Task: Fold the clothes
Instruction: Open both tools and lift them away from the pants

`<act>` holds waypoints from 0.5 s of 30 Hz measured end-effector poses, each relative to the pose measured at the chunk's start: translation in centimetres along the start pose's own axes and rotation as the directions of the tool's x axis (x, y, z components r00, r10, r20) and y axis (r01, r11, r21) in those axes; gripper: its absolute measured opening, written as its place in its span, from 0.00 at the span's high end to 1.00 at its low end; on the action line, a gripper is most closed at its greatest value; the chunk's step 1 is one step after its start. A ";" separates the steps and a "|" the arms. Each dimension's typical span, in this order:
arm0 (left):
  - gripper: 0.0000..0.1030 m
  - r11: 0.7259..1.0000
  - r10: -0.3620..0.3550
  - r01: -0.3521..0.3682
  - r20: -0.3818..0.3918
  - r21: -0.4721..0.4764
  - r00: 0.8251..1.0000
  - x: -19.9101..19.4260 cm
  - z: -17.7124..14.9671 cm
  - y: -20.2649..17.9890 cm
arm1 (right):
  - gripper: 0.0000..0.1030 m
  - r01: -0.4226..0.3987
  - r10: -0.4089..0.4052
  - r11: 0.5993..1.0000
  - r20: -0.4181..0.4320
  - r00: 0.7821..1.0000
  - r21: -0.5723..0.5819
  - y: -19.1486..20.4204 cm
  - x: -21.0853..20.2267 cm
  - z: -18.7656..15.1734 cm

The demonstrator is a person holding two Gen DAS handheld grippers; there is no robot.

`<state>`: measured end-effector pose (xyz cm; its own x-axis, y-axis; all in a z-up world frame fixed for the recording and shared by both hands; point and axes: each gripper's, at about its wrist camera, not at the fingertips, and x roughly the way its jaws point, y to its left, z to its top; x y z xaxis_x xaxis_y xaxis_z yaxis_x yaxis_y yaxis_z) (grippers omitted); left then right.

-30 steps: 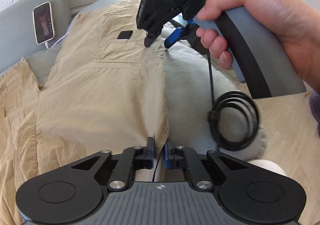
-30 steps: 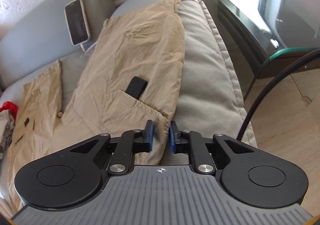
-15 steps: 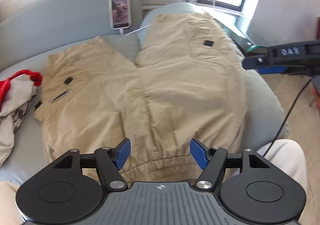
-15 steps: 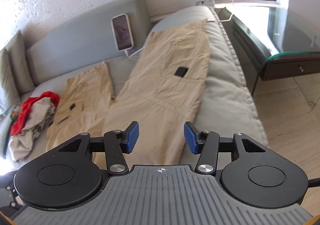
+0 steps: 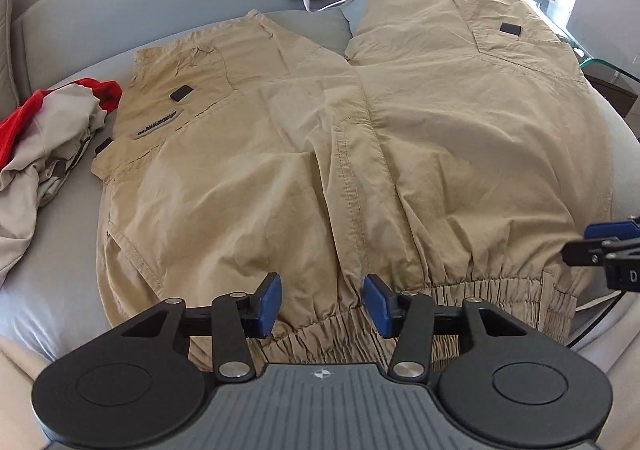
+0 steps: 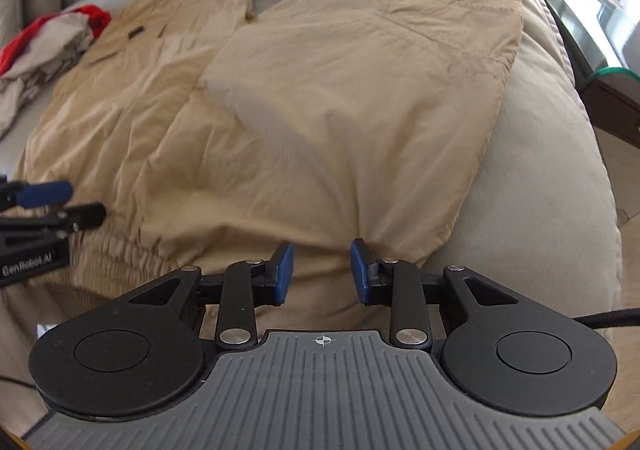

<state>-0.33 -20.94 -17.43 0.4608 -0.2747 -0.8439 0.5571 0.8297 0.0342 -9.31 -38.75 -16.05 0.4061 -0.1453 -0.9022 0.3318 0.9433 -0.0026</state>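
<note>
1. Both hands have swung from the far right trouser leg back to the waistband; the tan cargo trousers [image 5: 320,154] now lie spread flat on the grey sofa [image 5: 60,290], legs apart.
2. Left tool [image 5: 322,300] tilts steeply down over the elastic waistband [image 5: 500,286], jaws closing, nothing pinched yet.
3. Right tool [image 6: 322,270] hovers likewise over the right hip, jaws closing, pads not yet gripping.
</note>
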 end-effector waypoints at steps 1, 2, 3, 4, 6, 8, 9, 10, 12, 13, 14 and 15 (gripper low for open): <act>0.54 1.000 0.004 -0.004 0.003 0.004 1.000 -0.1 -0.1 0.0 | 0.69 0.012 -0.012 1.000 -0.018 1.000 -0.001 0.0 -0.5 -0.6; 0.54 1.000 0.005 -0.005 0.005 0.003 1.000 -0.3 -0.3 0.0 | 0.69 0.036 -0.036 0.999 -0.038 0.999 0.002 0.1 -1.1 -1.2; 0.54 1.000 0.002 -0.002 0.008 -0.001 1.000 -0.5 -0.4 0.1 | 0.67 0.056 -0.056 0.998 -0.050 0.997 0.006 0.2 -1.7 -1.7; 0.55 1.000 -0.001 0.001 0.009 -0.004 1.000 -0.7 -0.5 0.1 | 0.66 0.065 -0.065 0.998 -0.033 0.997 0.012 0.3 -2.5 -2.1; 0.55 1.000 -0.015 0.015 0.014 -0.002 1.000 -1.2 -0.7 0.0 | 0.62 0.074 -0.074 0.997 0.008 0.997 0.028 0.5 -4.2 -2.7; 0.55 1.000 -0.023 0.023 0.022 0.002 0.999 -1.6 -0.9 -0.1 | 0.57 0.001 -0.008 0.997 0.091 0.996 0.080 0.6 -5.7 -2.7; 0.55 1.000 -0.020 0.020 0.025 0.008 0.999 -1.6 -1.0 -0.2 | 0.57 -0.048 0.034 0.994 0.136 0.990 0.101 0.9 -6.0 -2.5; 0.55 1.000 -0.010 0.010 0.023 0.014 1.000 -1.5 -1.0 -0.3 | 0.57 -0.092 0.070 0.989 0.180 0.981 0.119 1.2 -6.2 -2.3; 0.54 0.999 0.007 -0.008 0.010 0.034 1.000 -0.7 -1.3 -0.4 | 0.58 -0.117 0.082 0.983 0.233 0.969 0.141 2.0 -5.2 -1.9; 0.50 0.999 0.011 -0.011 0.004 0.045 1.000 -0.2 -1.5 -0.3 | 0.59 -0.113 0.074 0.982 0.237 0.969 0.153 2.3 -4.1 -1.7; 0.50 0.998 0.012 -0.013 0.004 0.055 1.000 -0.1 -1.7 -0.3 | 0.60 -0.107 0.068 0.979 0.218 0.974 0.174 2.6 -2.6 -1.5; 0.50 0.998 0.009 -0.009 0.003 0.068 1.000 -0.2 -1.9 -0.2 | 0.60 -0.107 0.073 0.975 0.172 0.982 0.197 2.6 -1.3 -1.6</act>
<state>-1.84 -20.10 -18.25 0.4680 -0.2691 -0.8417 0.5988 0.7971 0.0782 -10.29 -35.65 -15.59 0.5695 -0.1251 -0.8124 0.4476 0.8761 0.1788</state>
